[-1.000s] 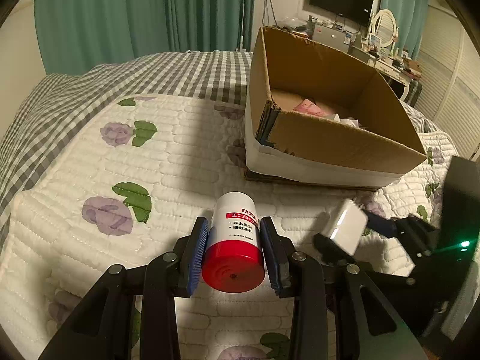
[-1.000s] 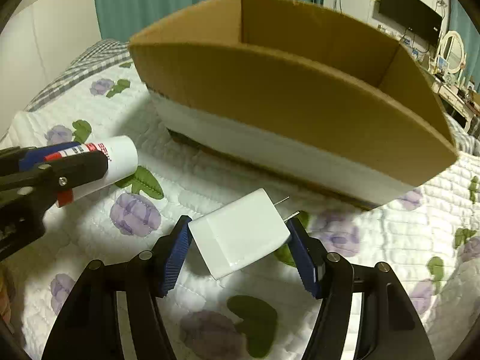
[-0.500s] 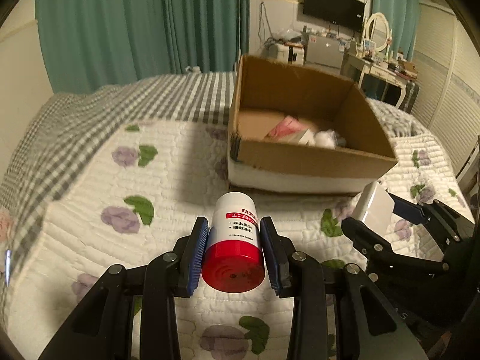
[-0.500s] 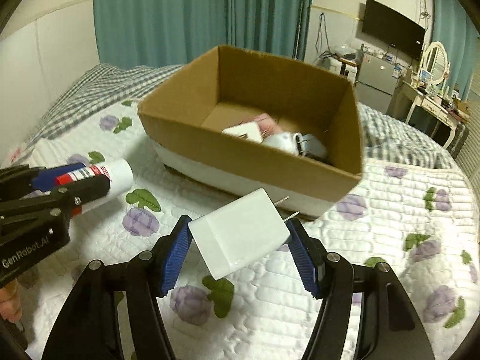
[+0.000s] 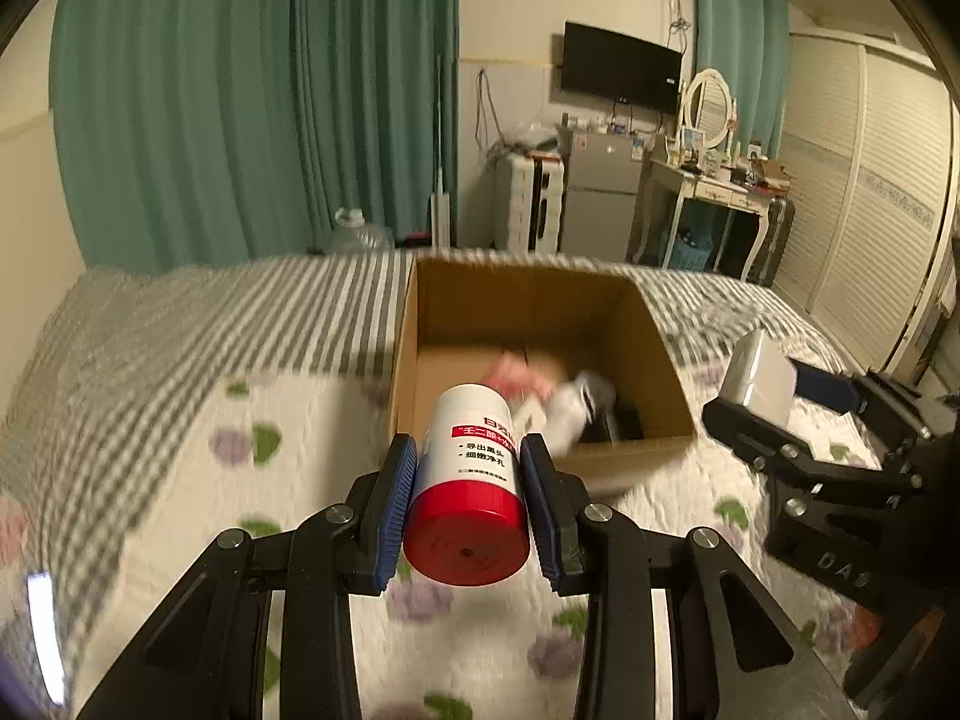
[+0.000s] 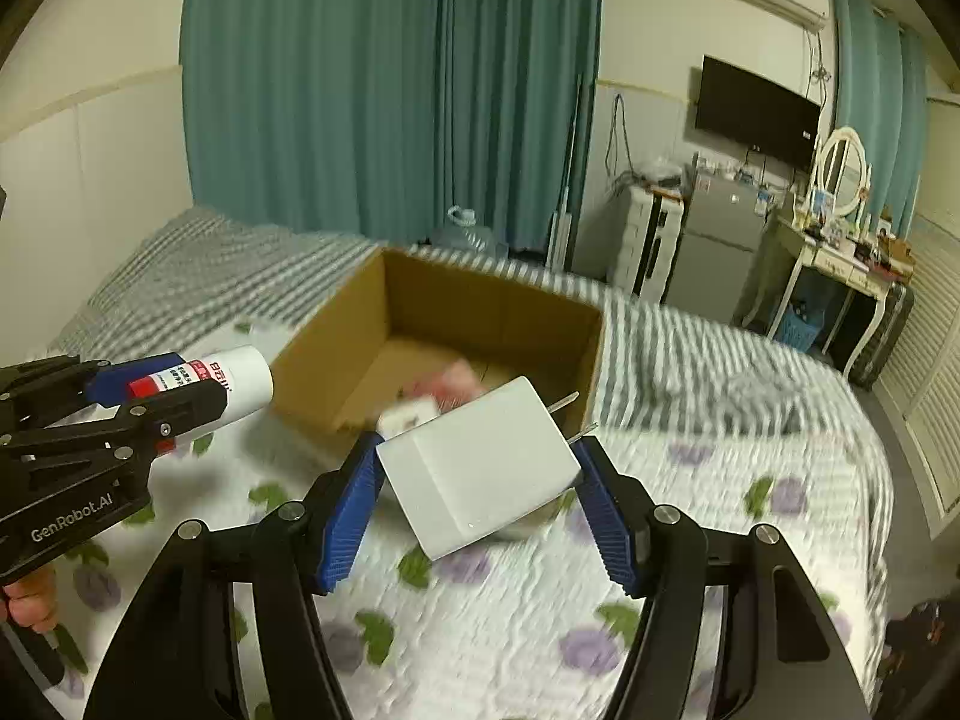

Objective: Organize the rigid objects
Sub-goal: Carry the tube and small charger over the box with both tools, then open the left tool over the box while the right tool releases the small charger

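Observation:
My left gripper (image 5: 469,498) is shut on a white bottle with a red cap (image 5: 471,480), held above the bed with its red end toward the camera. The right gripper (image 6: 477,495) is shut on a white plug-in charger (image 6: 480,468) whose two metal prongs point toward the box. An open cardboard box (image 5: 624,294) stands on the bed ahead of both grippers; pink and white items lie blurred inside it. In the right wrist view the left gripper (image 6: 180,384) and its bottle (image 6: 240,381) hang at the left, beside the box (image 6: 336,324). The right gripper (image 5: 780,408) with the charger (image 5: 759,375) shows at the right of the left wrist view.
The bed has a white quilt with purple flowers (image 6: 660,630) and a grey checked cover (image 5: 240,312) behind. Beyond it are green curtains (image 5: 252,108), a wall screen (image 5: 621,63), a small fridge (image 5: 600,198), a dressing table (image 5: 714,186) and a water jug (image 5: 360,234).
Both grippers have risen with their objects held; the box now appears lower and farther, its inside is visible, and more of the room shows behind the bed.

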Available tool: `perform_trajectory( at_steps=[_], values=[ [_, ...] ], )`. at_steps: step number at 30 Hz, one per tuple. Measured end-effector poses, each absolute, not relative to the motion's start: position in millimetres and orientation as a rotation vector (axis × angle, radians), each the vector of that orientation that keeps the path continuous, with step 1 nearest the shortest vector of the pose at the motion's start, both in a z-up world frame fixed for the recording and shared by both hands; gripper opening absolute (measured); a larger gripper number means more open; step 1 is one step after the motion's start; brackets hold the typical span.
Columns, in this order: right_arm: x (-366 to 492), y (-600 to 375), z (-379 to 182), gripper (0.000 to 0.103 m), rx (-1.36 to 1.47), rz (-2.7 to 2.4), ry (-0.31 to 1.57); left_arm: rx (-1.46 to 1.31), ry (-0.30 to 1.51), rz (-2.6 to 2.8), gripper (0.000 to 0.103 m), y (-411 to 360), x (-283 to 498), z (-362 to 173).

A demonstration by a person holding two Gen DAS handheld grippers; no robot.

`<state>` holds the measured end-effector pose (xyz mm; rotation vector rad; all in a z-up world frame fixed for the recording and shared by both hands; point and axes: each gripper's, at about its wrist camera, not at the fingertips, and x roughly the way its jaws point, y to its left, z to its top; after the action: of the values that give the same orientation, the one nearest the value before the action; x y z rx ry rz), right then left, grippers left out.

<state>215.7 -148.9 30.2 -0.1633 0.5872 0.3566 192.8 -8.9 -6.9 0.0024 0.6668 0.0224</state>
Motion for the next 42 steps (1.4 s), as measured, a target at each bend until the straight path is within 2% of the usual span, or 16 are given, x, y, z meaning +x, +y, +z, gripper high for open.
perform_trajectory(
  at_steps=[7,17,30,35,42],
  values=[
    [283,-152,41,0.064,-0.143,0.362,0.582,0.038,0.662,-0.023,0.036,-13,263,-14],
    [348,-155,4,0.064,-0.144,0.383,0.668,0.073,0.717,-0.075,0.036,-18,336,-68],
    [330,-158,0,0.064,-0.125,0.376,0.662,0.059,0.691,-0.056,0.057,-17,308,-54],
    [328,-156,2,0.064,-0.119,0.378,0.659,0.051,0.678,-0.047,0.058,-13,295,-47],
    [351,-132,-8,0.064,-0.162,0.401,0.675,0.034,0.631,-0.009,0.064,-3,289,-36]
  ],
)
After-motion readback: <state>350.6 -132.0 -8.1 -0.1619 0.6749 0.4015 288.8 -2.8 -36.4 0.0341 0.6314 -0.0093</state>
